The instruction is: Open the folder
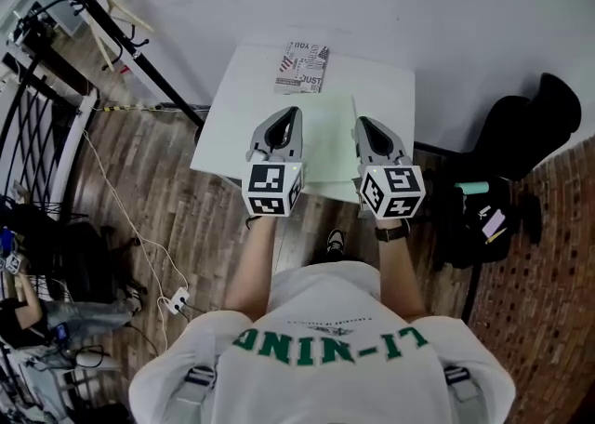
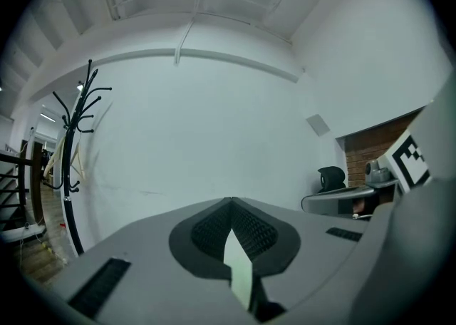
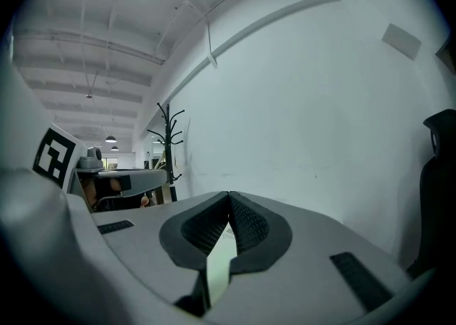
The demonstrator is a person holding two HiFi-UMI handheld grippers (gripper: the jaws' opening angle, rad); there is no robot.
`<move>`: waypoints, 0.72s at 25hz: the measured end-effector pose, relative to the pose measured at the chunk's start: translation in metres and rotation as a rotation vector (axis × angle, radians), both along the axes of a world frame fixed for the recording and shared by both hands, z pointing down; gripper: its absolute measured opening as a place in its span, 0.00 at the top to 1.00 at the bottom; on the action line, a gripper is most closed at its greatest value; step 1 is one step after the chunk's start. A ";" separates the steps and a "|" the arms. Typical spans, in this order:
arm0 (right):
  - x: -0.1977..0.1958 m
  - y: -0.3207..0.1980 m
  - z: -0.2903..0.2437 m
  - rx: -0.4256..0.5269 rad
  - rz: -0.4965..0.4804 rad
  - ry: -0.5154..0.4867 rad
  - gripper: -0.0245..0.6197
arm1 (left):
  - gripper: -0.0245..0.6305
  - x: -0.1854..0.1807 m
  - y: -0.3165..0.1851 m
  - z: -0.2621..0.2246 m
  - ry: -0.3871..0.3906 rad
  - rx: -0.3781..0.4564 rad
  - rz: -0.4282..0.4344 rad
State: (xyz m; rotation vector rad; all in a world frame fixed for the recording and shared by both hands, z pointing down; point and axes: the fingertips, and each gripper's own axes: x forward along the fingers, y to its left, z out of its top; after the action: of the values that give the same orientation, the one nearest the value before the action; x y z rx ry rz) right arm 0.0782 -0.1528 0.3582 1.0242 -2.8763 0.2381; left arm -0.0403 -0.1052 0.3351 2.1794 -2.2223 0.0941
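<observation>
Head view: folder (image 1: 325, 139) flat on table (image 1: 237, 97), beneath and between both grippers. Left gripper (image 1: 290, 115) and right gripper (image 1: 364, 125) held level, jaws together, nothing held. Risk: closed tips skid on flat cover, shoving folder toward booklet (image 1: 302, 67) instead of catching edge.

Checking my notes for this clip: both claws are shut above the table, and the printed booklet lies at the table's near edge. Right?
No: the printed booklet lies at the table's far edge, as the head view shows. The rest stands.
</observation>
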 end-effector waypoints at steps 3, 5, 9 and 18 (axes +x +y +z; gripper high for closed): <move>0.009 -0.032 0.012 -0.025 -0.015 0.012 0.94 | 0.94 0.010 -0.031 0.006 -0.005 -0.017 -0.002; 0.013 -0.047 0.024 -0.049 -0.032 0.030 0.94 | 0.94 0.015 -0.046 0.012 -0.002 -0.030 -0.006; 0.018 -0.071 0.053 -0.102 -0.048 0.063 0.93 | 0.94 0.024 -0.070 0.033 0.009 -0.070 0.020; 0.032 -0.096 0.143 -0.274 -0.033 0.170 0.89 | 0.94 0.041 -0.110 0.078 0.032 -0.155 0.136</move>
State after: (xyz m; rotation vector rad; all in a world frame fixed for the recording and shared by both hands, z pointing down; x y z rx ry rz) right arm 0.1098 -0.2484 0.5017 0.8983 -2.6148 0.5010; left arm 0.0002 -0.2155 0.4135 2.2280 -1.9764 0.2252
